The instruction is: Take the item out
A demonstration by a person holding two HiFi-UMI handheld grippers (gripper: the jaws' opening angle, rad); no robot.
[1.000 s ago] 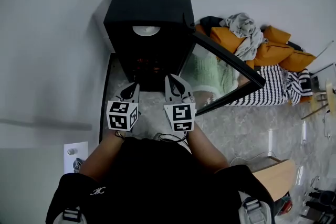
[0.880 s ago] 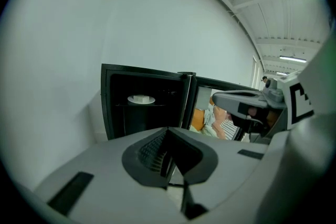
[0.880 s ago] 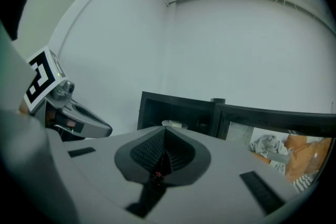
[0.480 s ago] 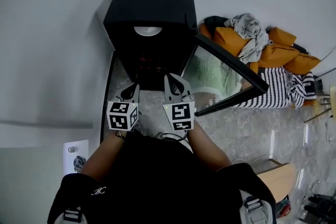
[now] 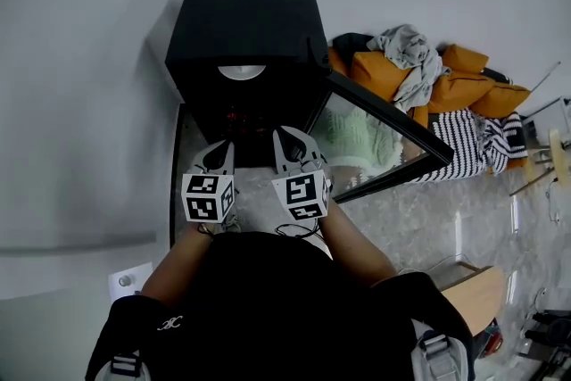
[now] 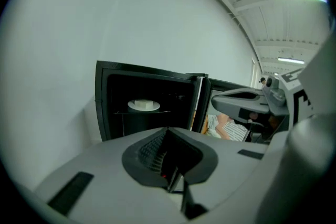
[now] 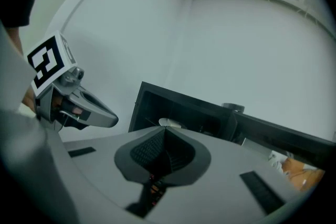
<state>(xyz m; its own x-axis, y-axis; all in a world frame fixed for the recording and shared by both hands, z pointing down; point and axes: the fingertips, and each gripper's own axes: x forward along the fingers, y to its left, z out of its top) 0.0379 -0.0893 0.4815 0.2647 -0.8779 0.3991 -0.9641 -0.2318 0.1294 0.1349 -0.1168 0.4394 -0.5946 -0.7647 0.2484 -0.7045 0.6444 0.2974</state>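
Entry: left claw (image 5: 222, 145) and right claw (image 5: 286, 135), both closed, empty, still just outside oven (image 5: 245, 13). White dish (image 5: 242, 71) inside, seemingly the target, untouched.

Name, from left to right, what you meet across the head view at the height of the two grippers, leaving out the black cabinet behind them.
left gripper → right gripper → open glass door → striped cloth
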